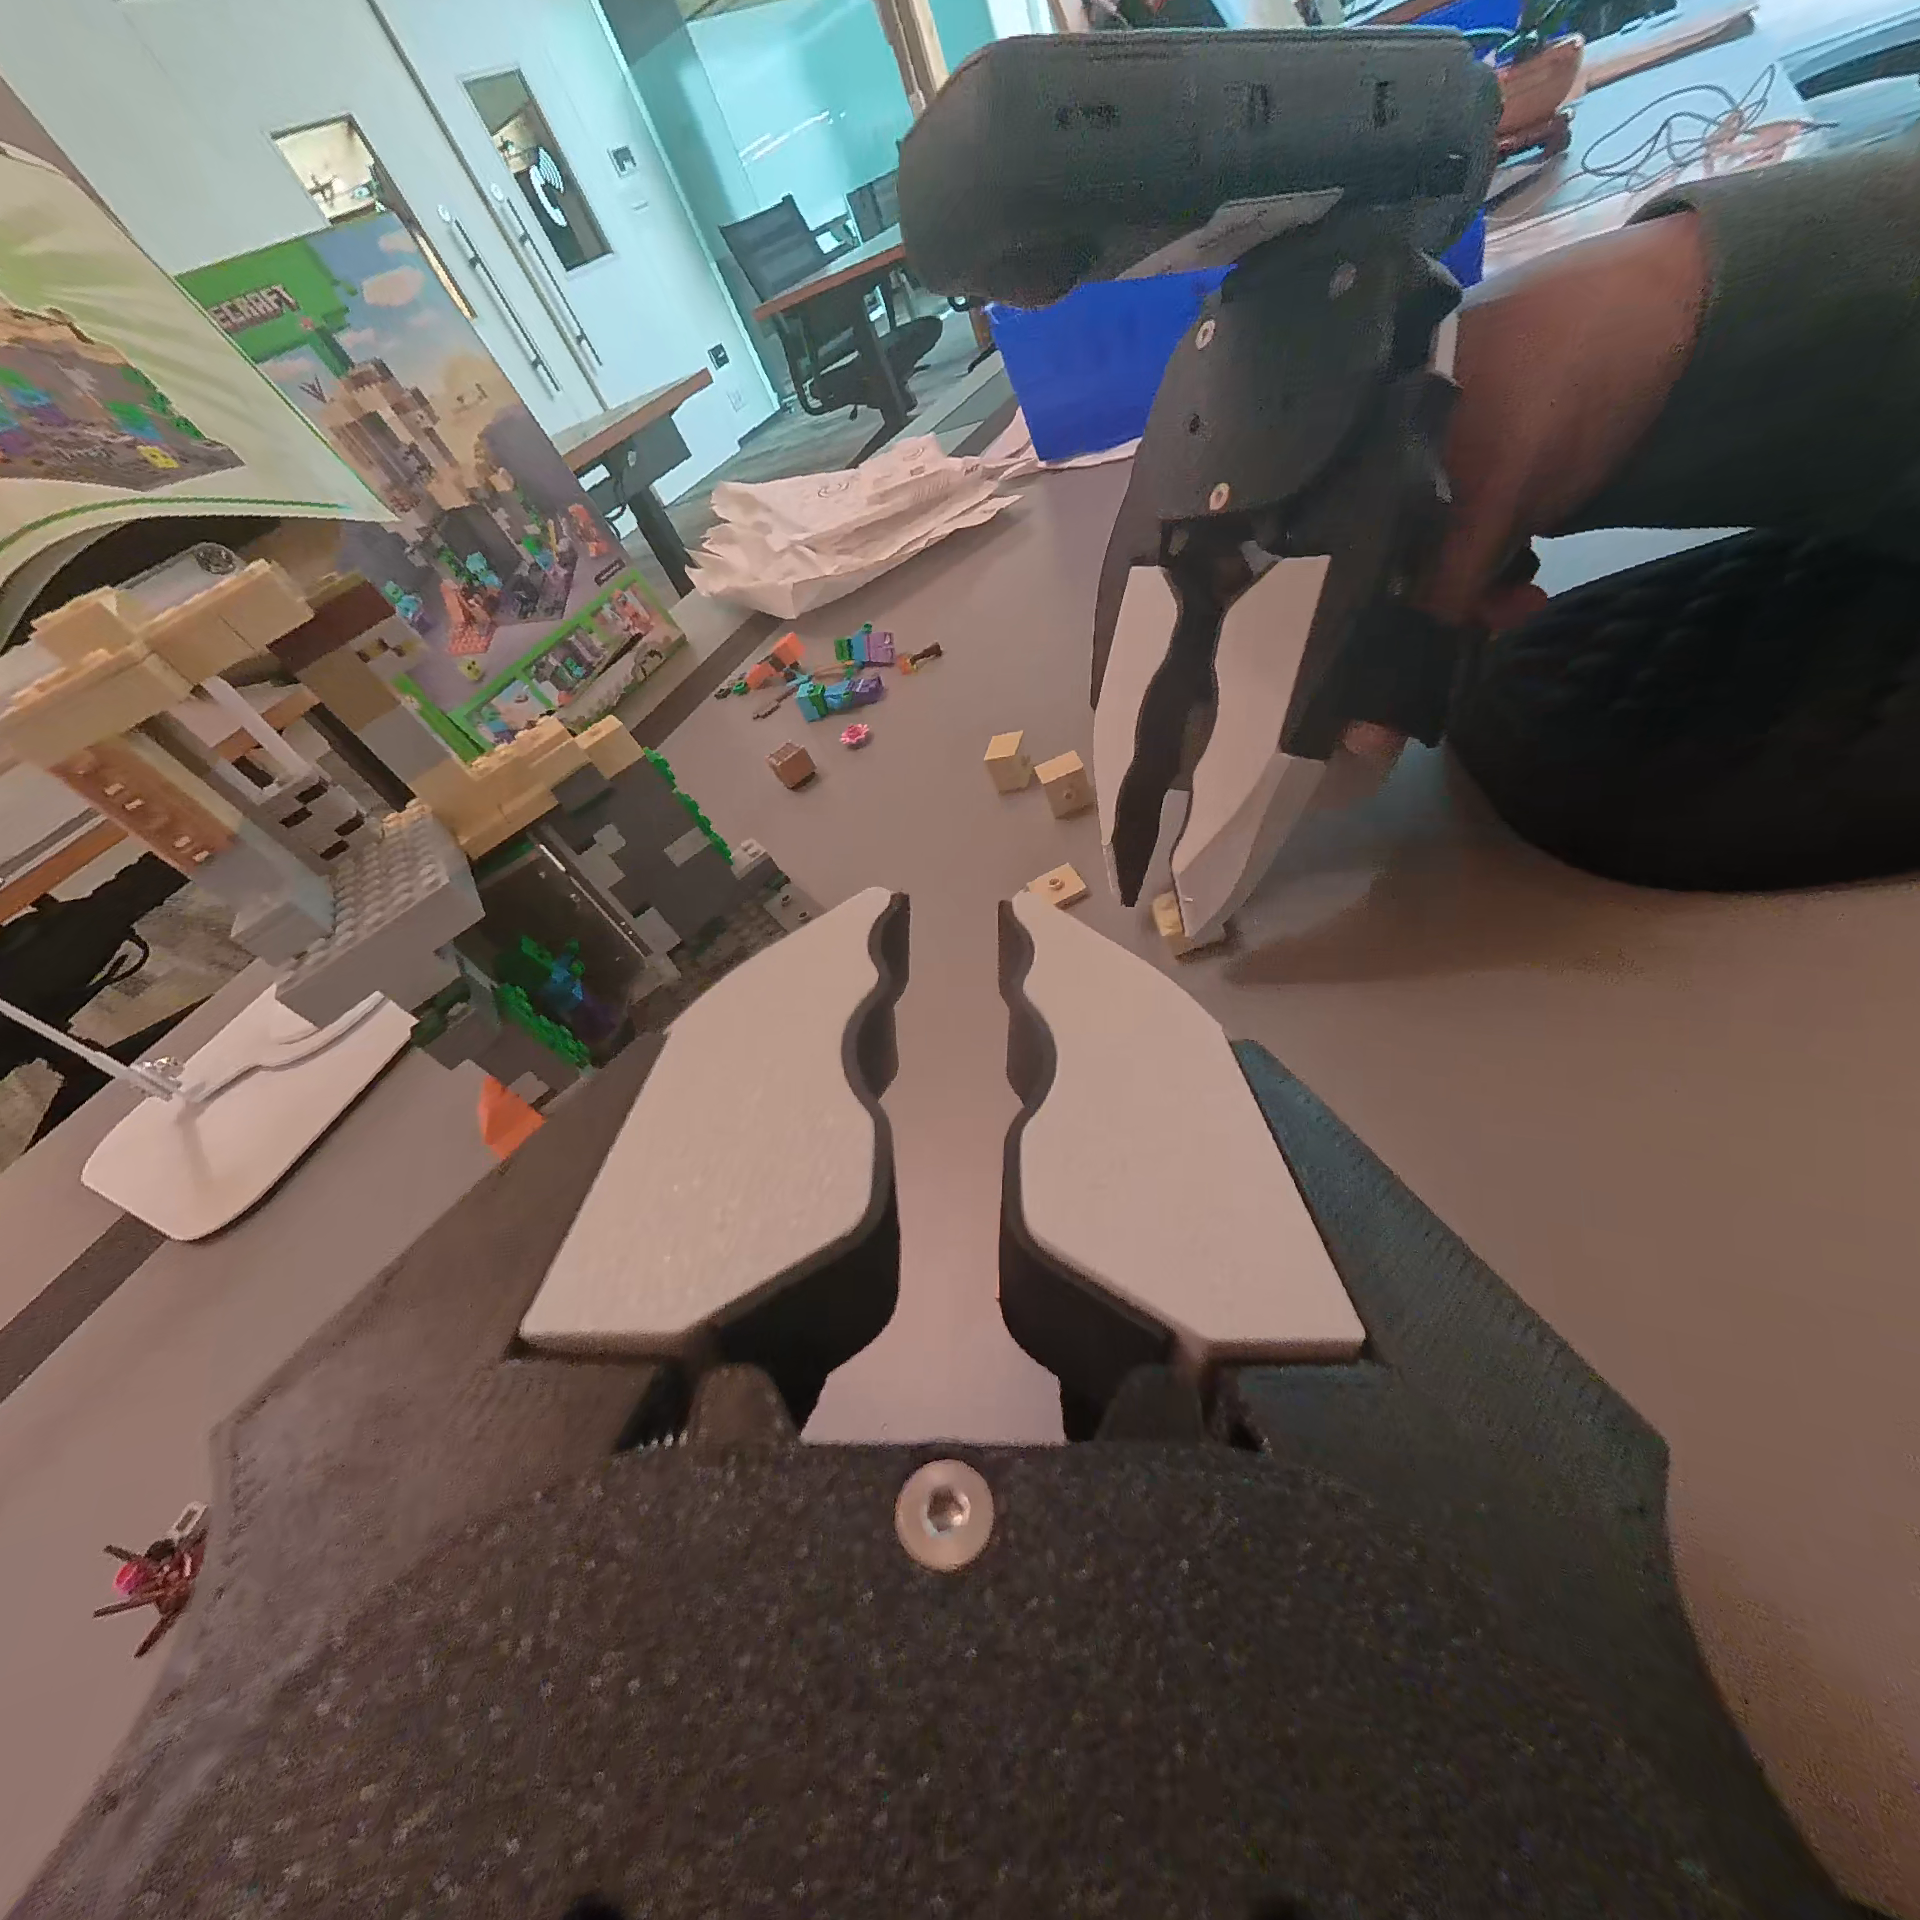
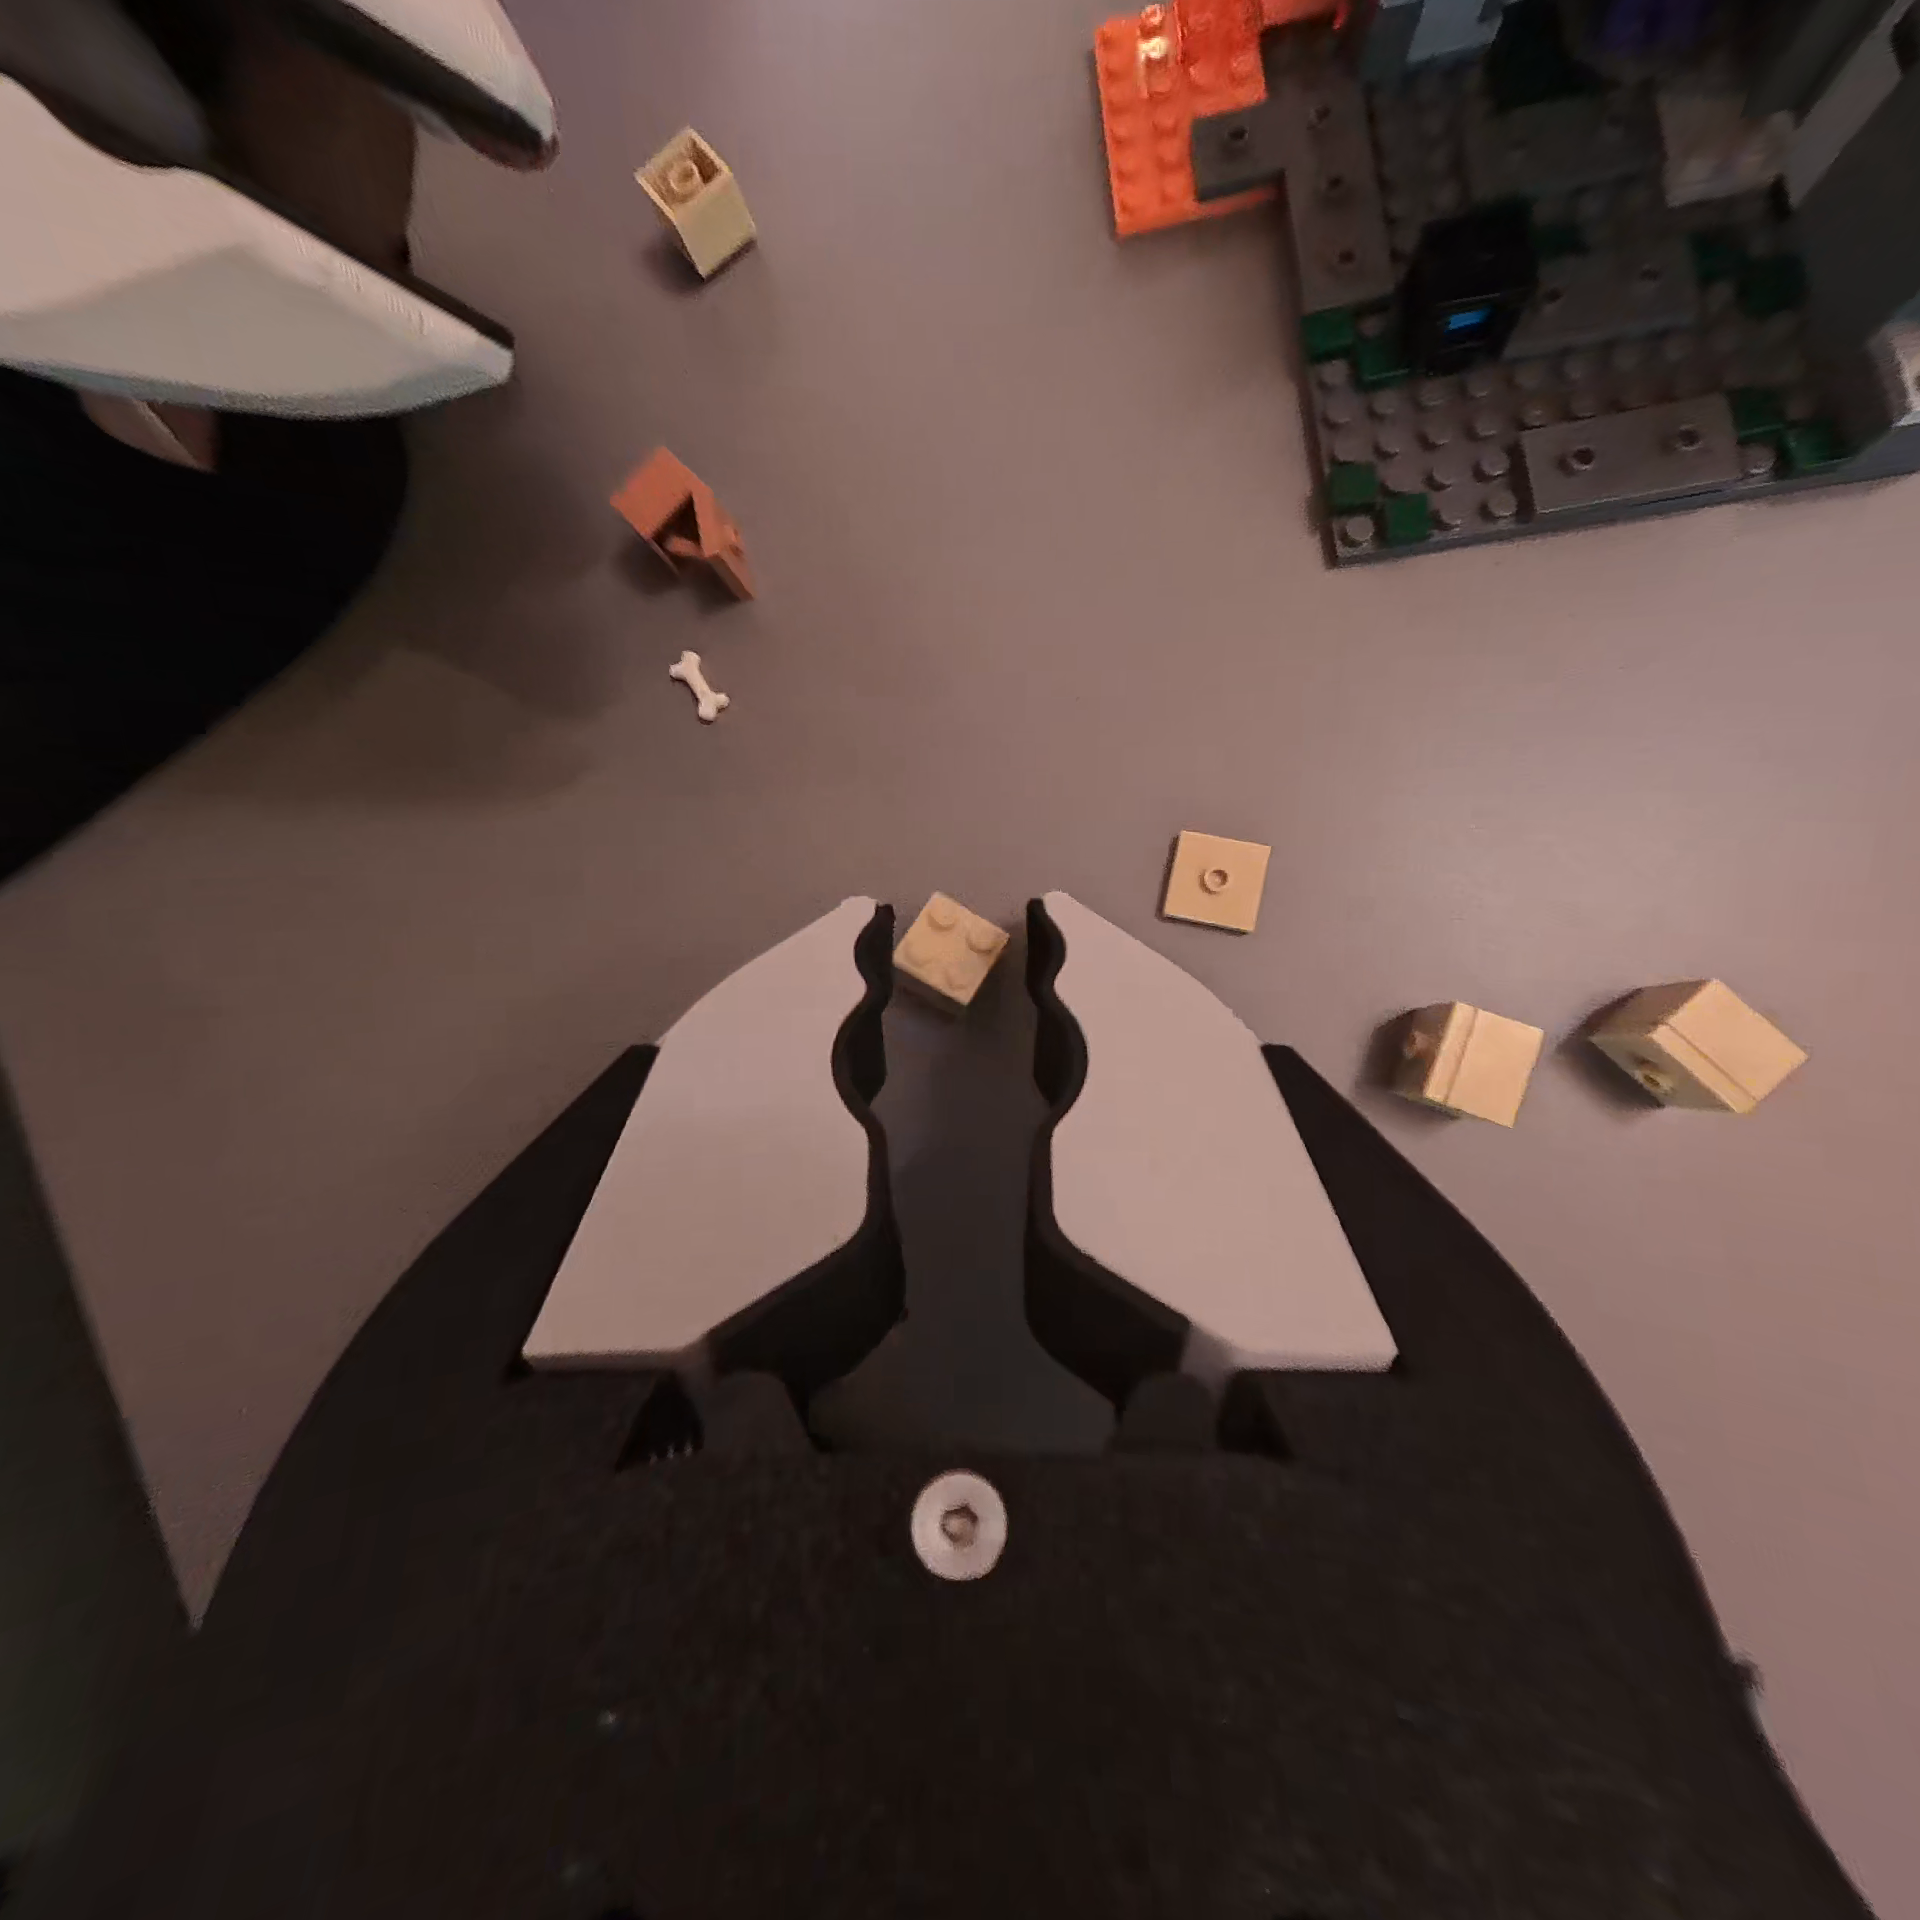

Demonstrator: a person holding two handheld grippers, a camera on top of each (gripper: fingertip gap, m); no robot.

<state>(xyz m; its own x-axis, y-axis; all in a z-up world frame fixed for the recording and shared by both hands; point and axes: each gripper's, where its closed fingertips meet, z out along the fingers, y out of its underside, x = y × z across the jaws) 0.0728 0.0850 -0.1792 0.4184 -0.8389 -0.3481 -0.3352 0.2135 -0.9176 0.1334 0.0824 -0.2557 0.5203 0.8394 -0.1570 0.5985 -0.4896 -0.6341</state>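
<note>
While its jaws stand a little apart, the right gripper (image 2: 954,914) brackets a small tan brick (image 2: 950,954) on the grey table (image 2: 935,675) — contact unclear. The left gripper (image 1: 952,914) gapes empty over bare tabletop. Only the right wrist view shows a tiny white bone (image 2: 699,686); only the left shows the printed box (image 1: 468,488).
</note>
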